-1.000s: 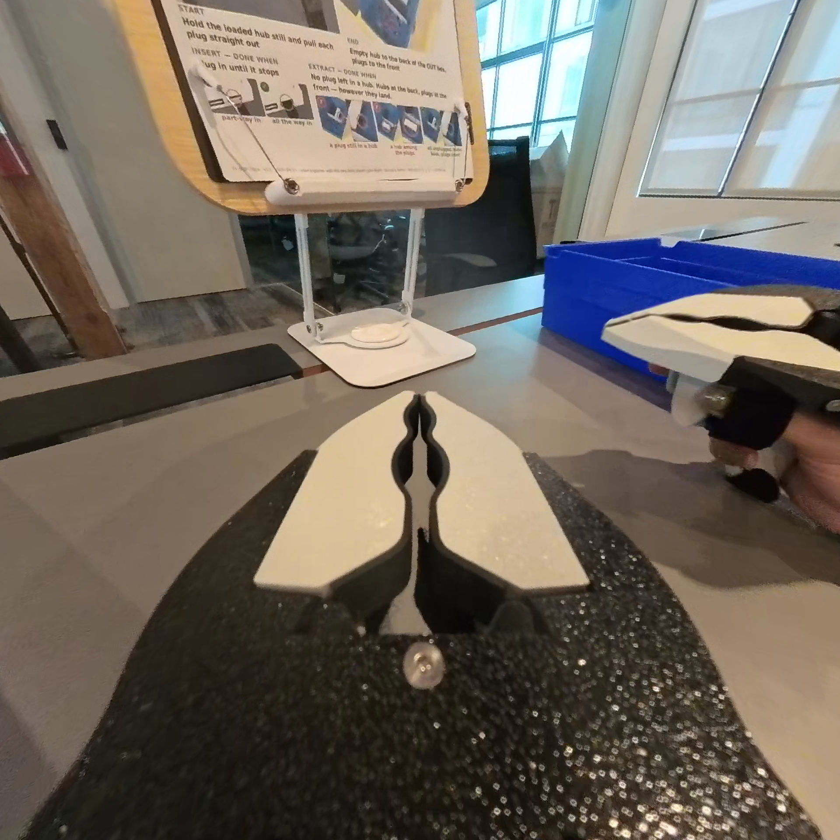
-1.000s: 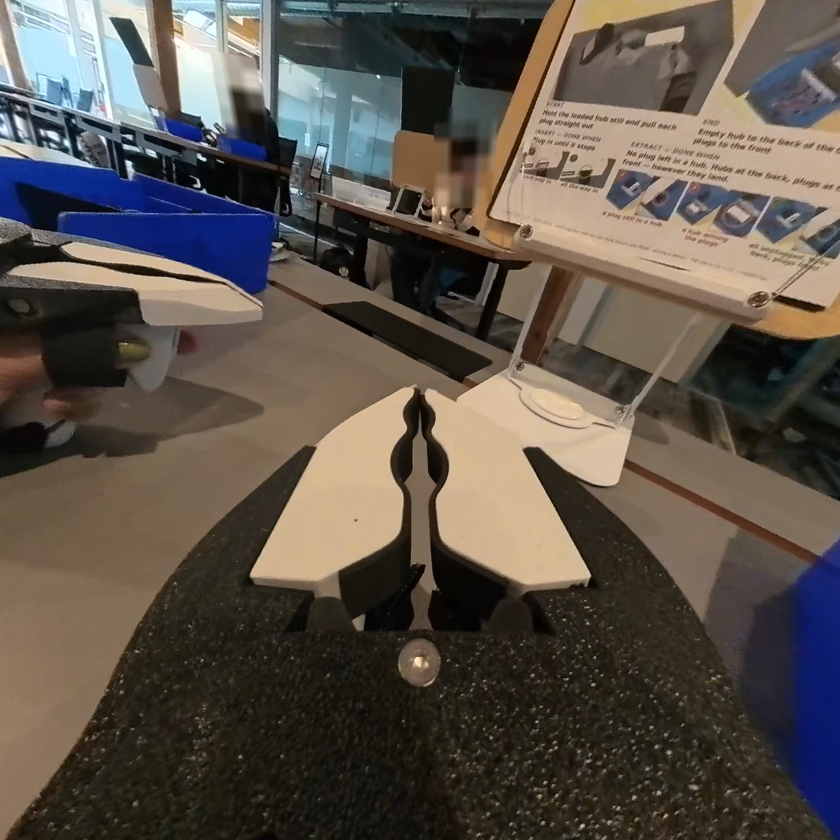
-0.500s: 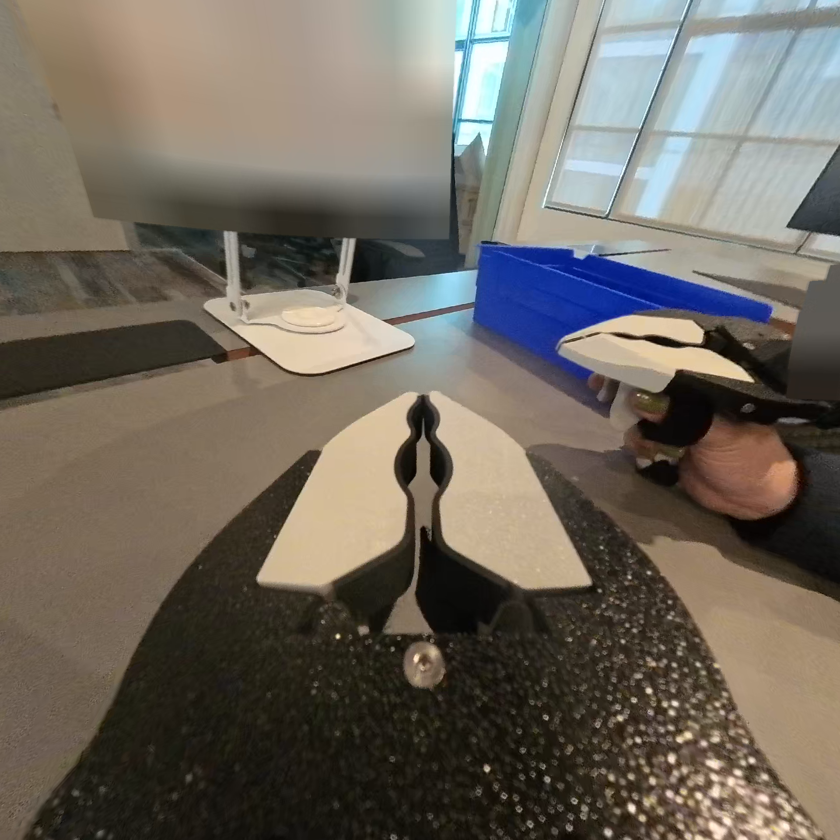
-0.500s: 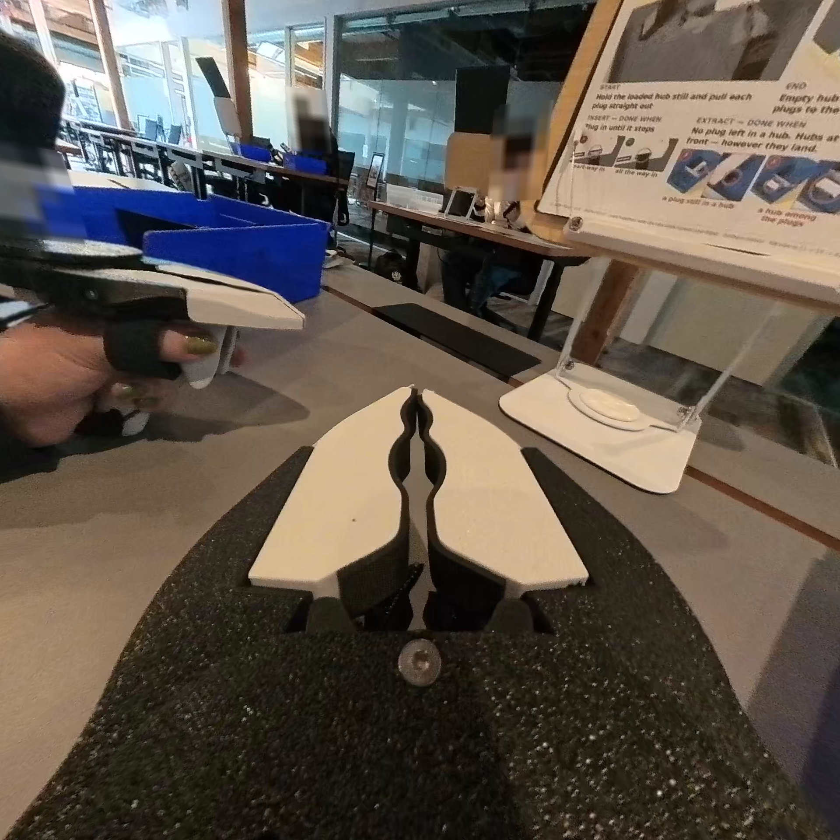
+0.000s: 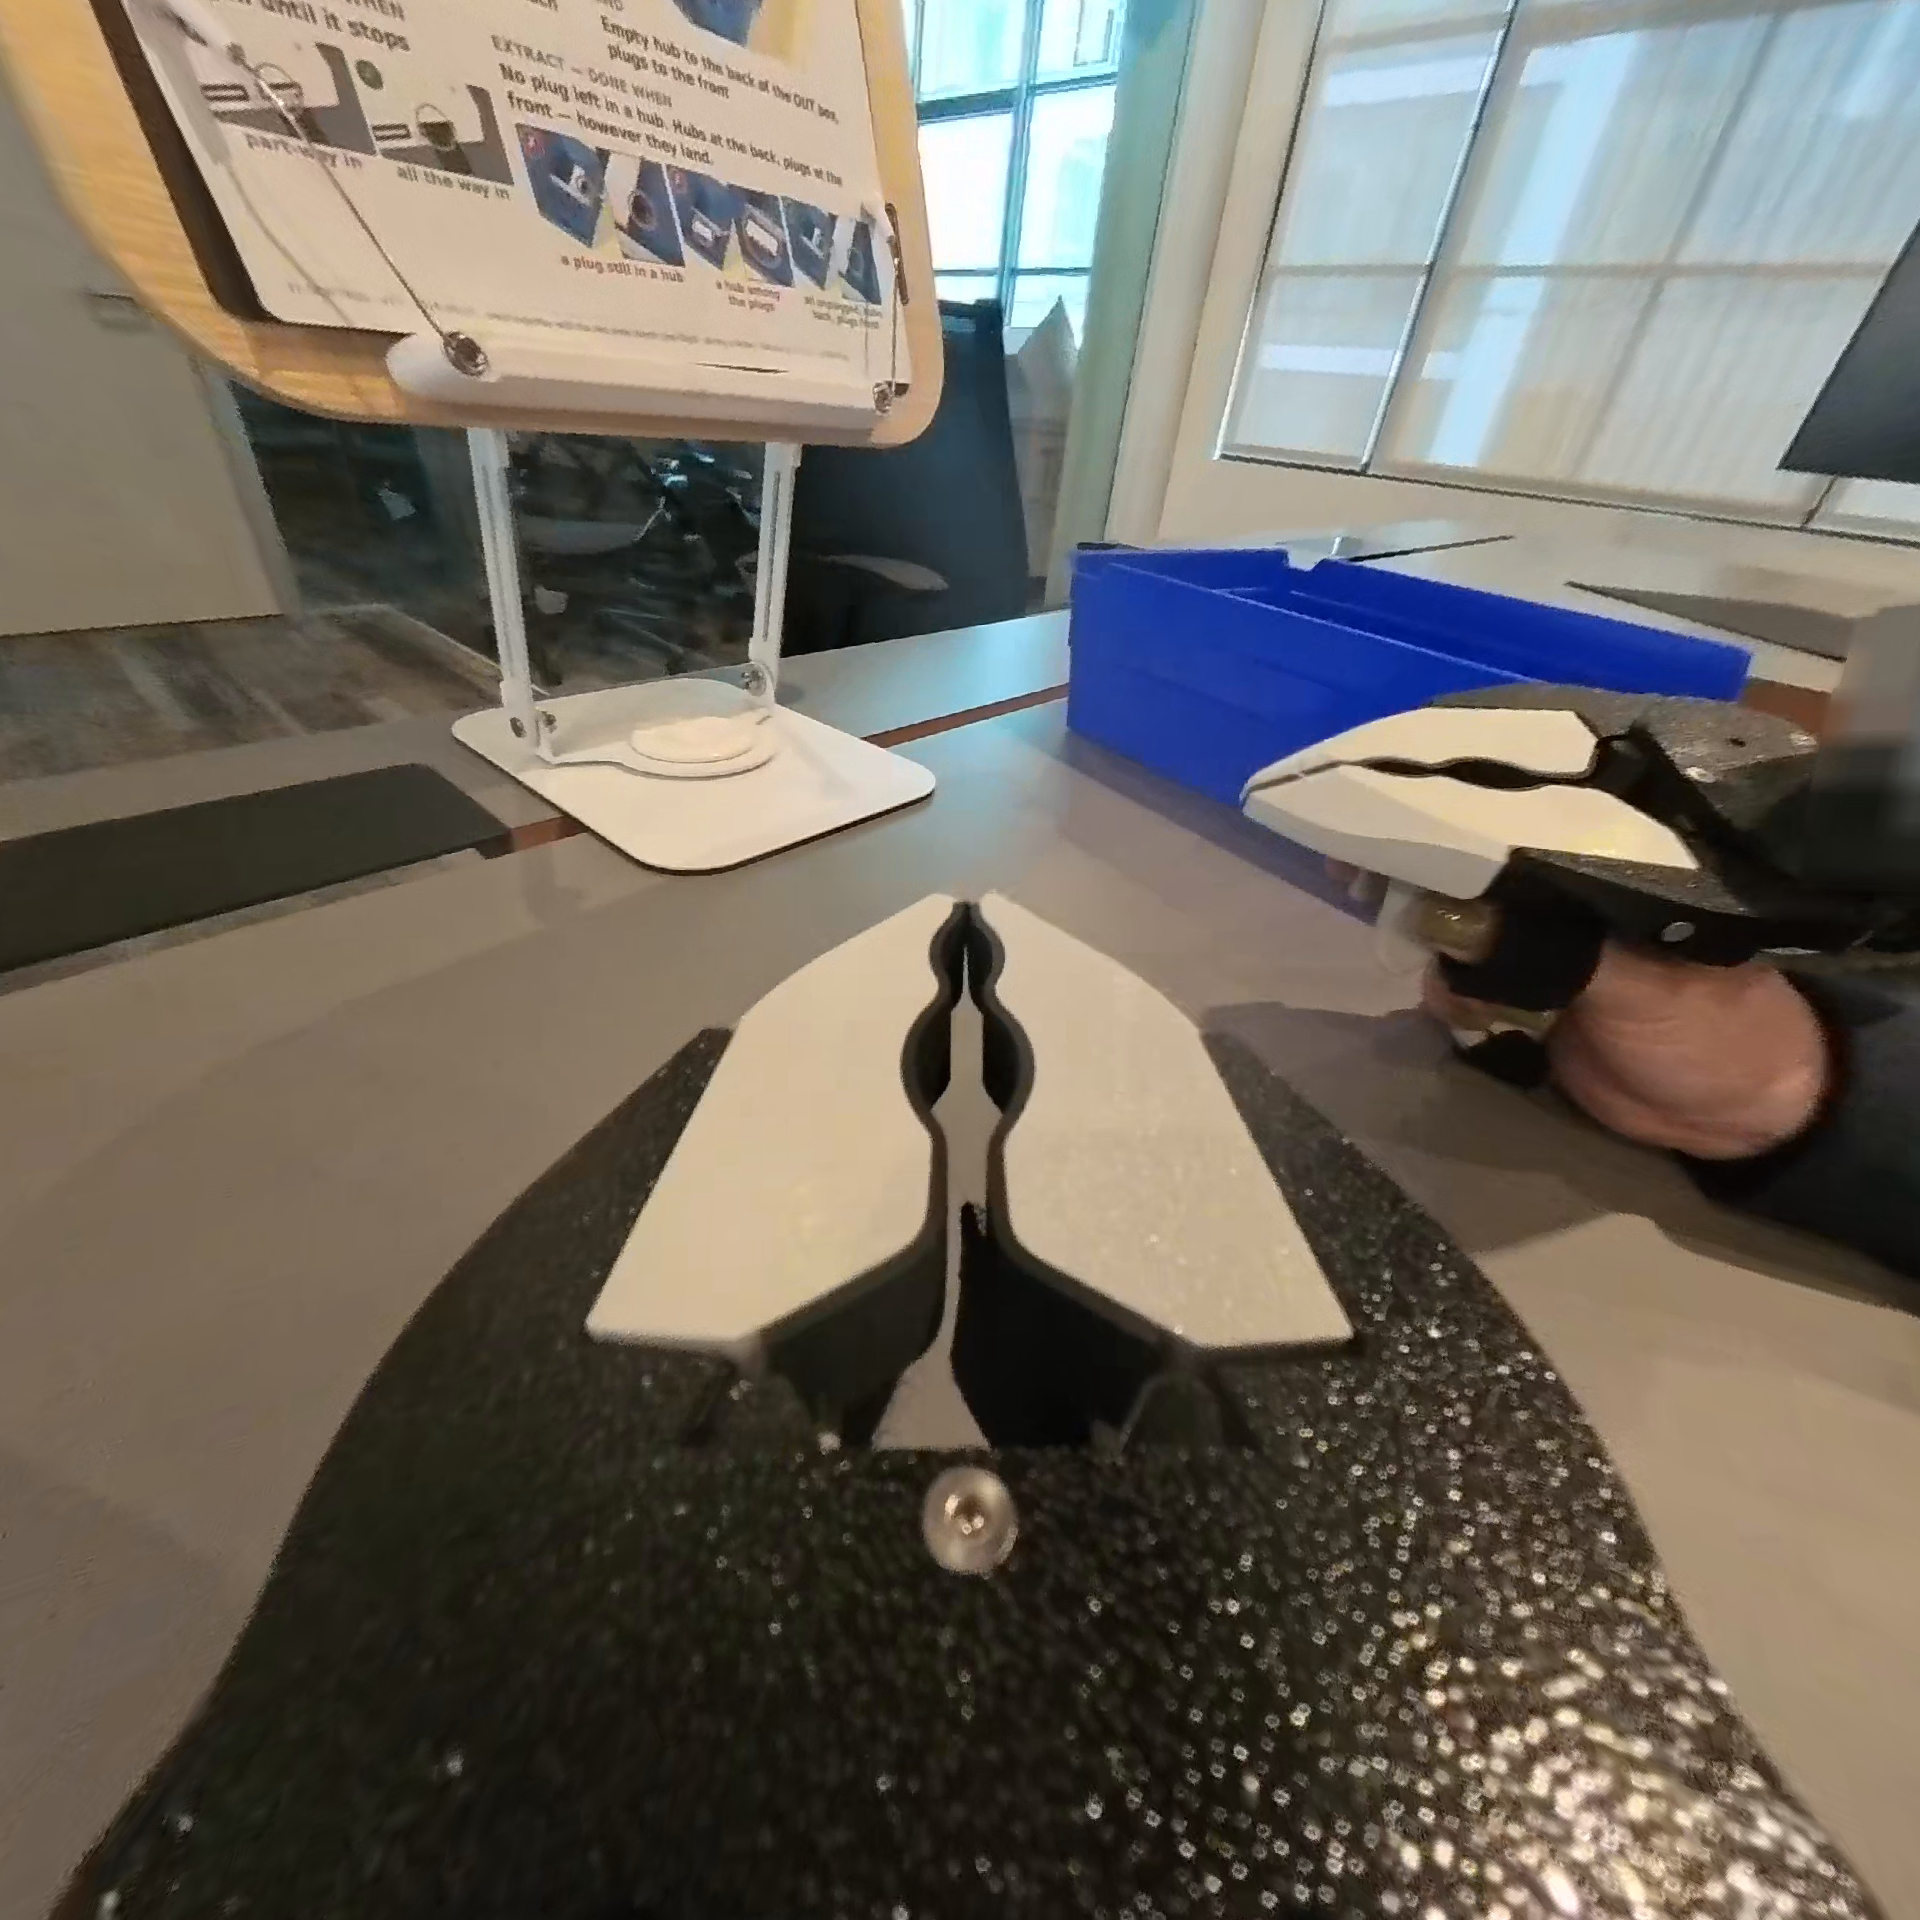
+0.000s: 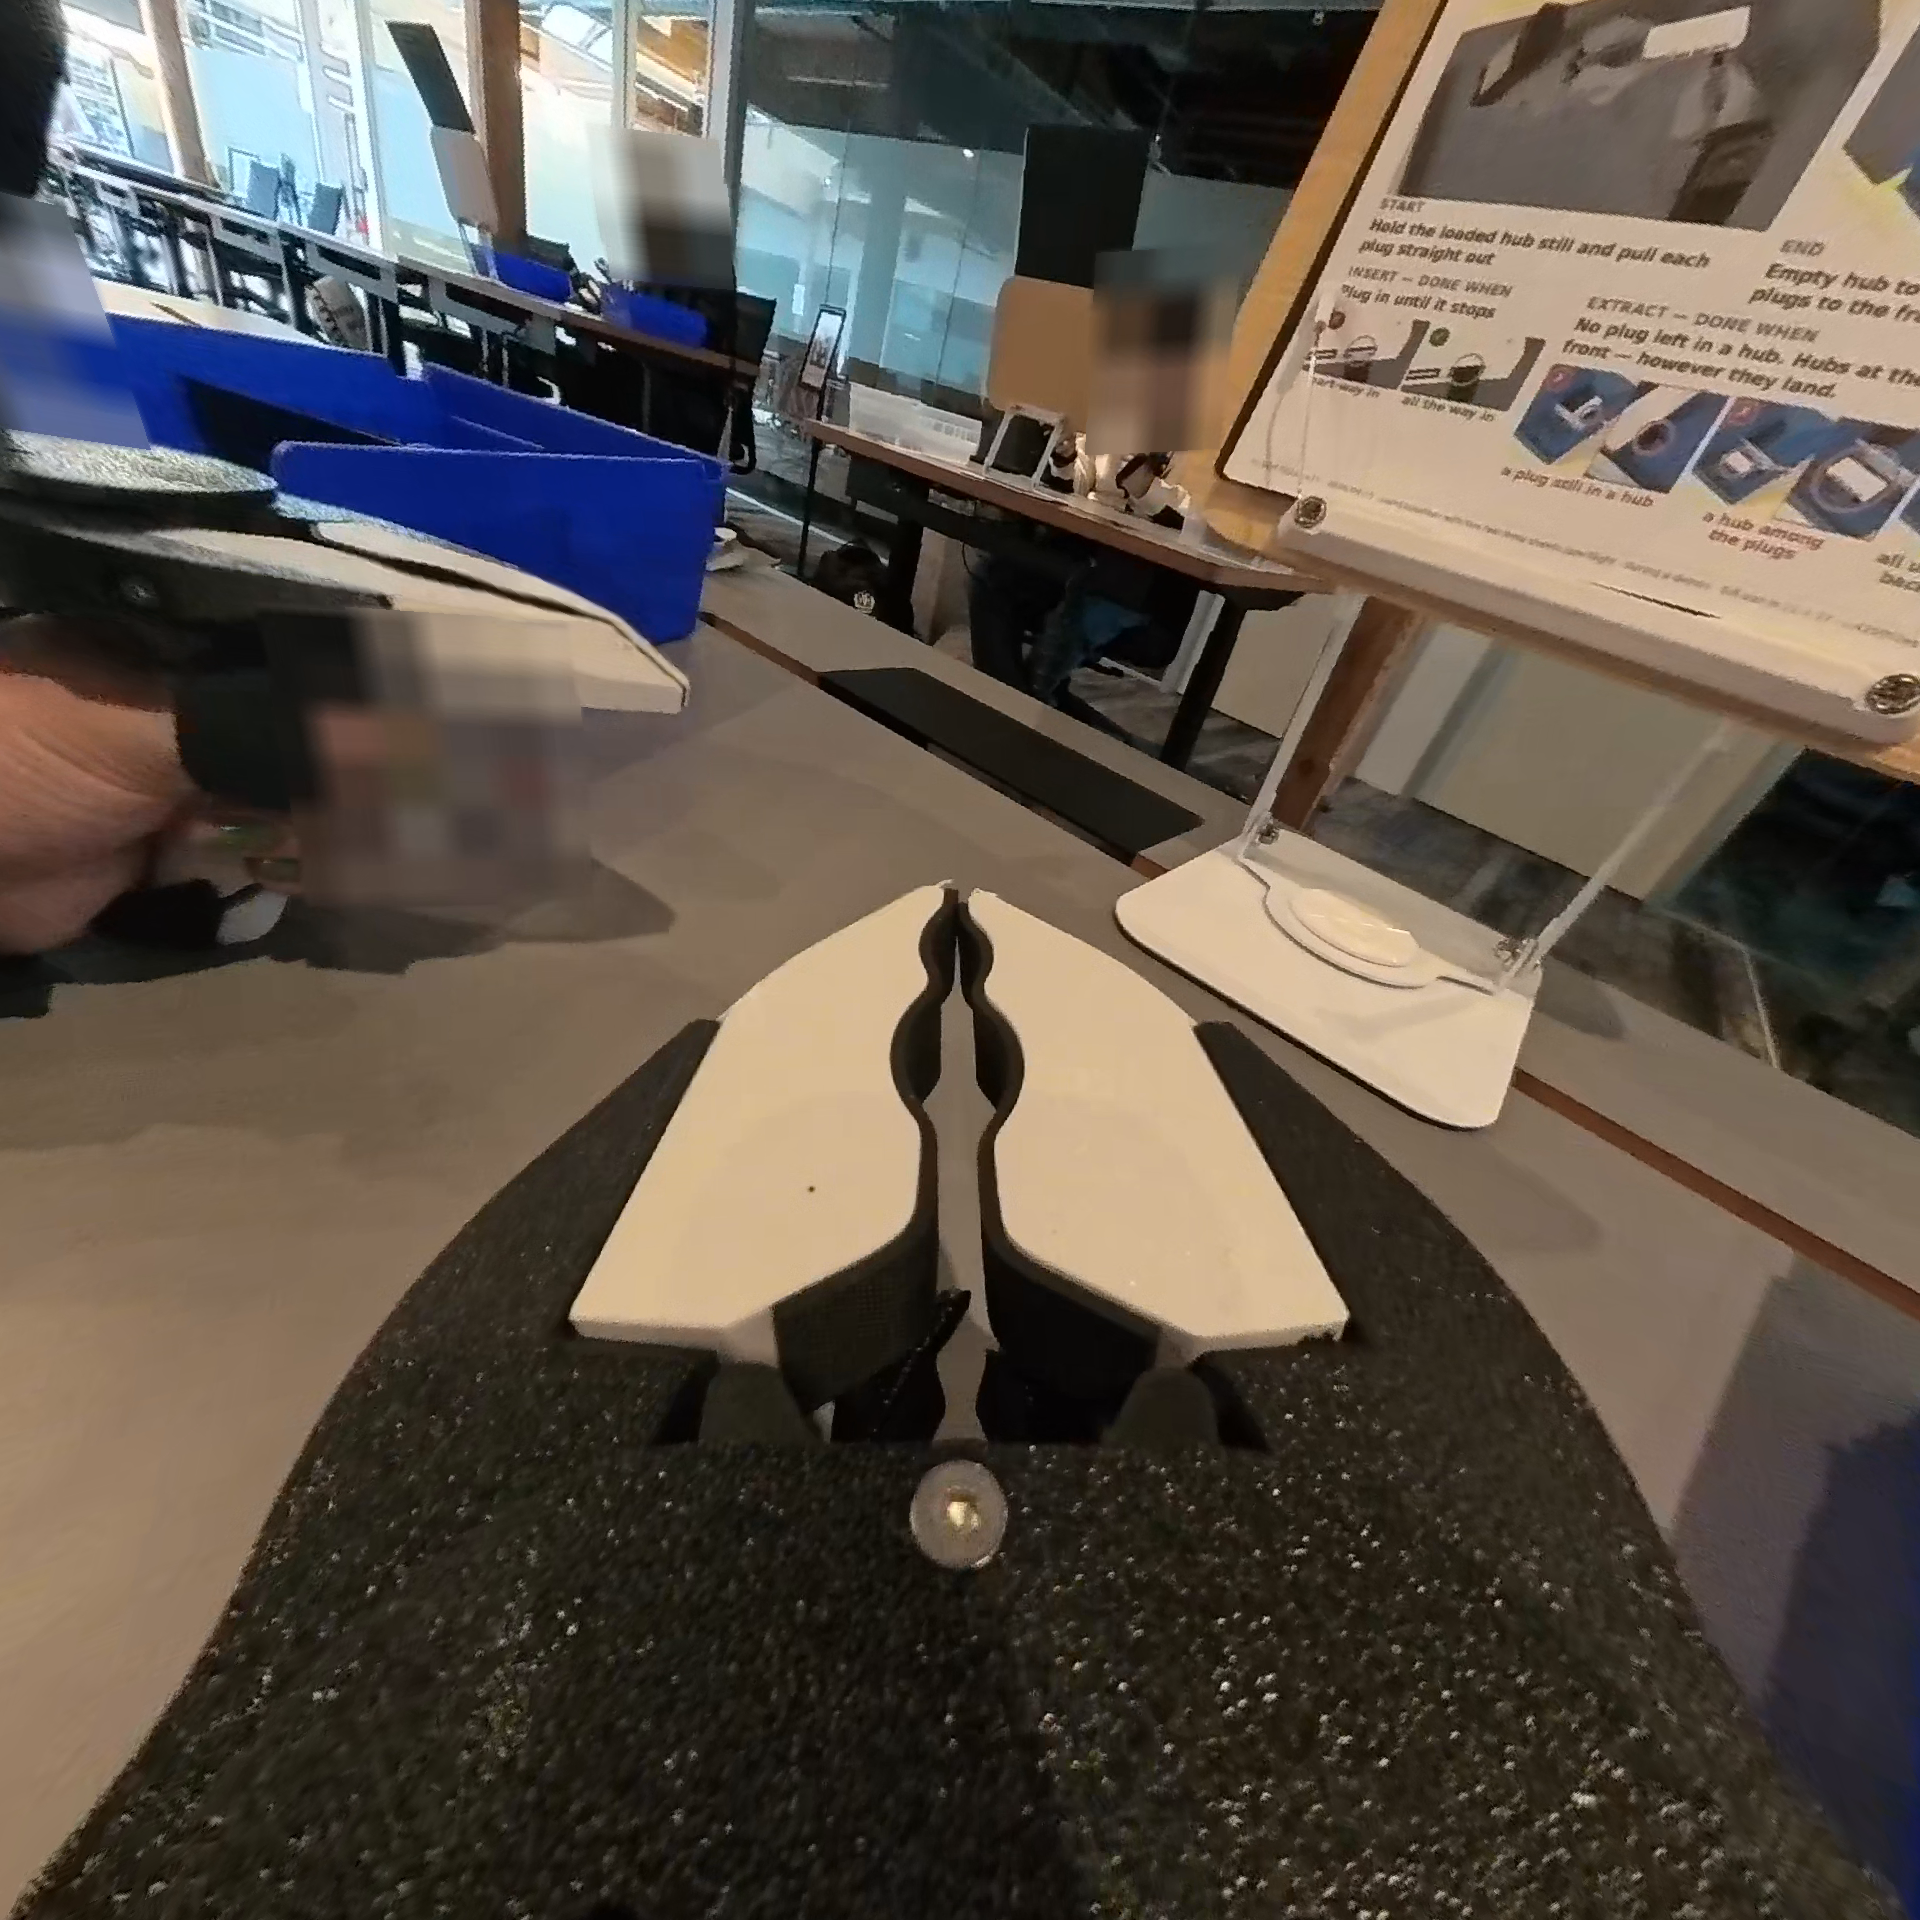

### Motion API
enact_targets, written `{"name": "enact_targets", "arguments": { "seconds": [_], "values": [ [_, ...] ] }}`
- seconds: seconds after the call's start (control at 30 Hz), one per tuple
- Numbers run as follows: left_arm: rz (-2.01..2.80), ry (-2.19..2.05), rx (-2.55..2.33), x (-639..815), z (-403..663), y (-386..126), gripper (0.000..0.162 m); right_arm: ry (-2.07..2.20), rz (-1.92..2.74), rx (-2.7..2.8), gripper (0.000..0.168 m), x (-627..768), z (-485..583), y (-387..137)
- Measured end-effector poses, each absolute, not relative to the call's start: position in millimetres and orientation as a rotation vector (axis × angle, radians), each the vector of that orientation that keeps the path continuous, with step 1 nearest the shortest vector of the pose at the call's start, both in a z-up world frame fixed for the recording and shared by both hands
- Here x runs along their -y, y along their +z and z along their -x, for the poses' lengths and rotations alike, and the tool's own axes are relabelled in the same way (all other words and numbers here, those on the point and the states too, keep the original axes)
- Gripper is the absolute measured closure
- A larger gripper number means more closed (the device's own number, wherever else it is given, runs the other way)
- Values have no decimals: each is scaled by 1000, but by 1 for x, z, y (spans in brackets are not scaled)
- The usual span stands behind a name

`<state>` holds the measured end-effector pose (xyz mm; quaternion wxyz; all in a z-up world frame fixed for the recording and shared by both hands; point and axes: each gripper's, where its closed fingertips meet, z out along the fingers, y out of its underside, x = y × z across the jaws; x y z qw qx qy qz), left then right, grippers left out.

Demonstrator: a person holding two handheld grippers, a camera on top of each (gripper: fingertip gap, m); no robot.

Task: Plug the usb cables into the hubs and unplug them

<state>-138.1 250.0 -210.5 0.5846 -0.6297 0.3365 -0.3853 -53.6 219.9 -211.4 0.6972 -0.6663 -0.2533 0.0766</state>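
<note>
Nothing was in hand yet, so the step looked like the approach: both tools needed to get over to the bins and find a hub and a plug. My take on doing it well was to open the fingers before reaching in, pin the hub with one tool, and drive the plug straight in with the other, no angle.

Closest in, the left gripper (image 5: 968,914) had its white fingers (image 5: 790,1143) pressed together, tips meeting, nothing between them, hovering over the bare grey table (image 5: 312,1091). Same story for the right gripper (image 6: 956,899): fingers together and empty.

A bit further out in the left wrist view, the right tool showed from the side in a hand (image 5: 1683,1049), well apart from the left one.

Beyond that stood the white stand base (image 5: 727,800) carrying an instruction sheet (image 5: 582,187) on a wooden board. Off to the side sat a blue bin (image 5: 1247,665), and the right wrist view showed another blue bin (image 6: 499,499) on the opposite side.

No usb cables or hubs were visible anywhere; I couldn't see into the bins, so they're possibly in there.
</note>
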Motion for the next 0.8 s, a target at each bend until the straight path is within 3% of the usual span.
{"name": "enact_targets", "arguments": {
  "seconds": [0.3,0.63,0.67,0.7,0.8],
  "values": [
    [1574,-487,-700,-263,190,-185,162,191,1468,578,168,-219,57,-210],
    [1696,-63,-478,-234,348,-159,162,206,1450,560,168,-218,56,-207],
    [1696,-33,-463,-239,363,-152,157,206,1448,558,168,-218,56,-207],
    [1703,-24,-463,-246,373,-144,138,207,1446,558,168,-218,56,-207],
    [1815,10,-482,-290,399,-135,111,208,1440,564,168,-218,57,-206]
  ]
}}
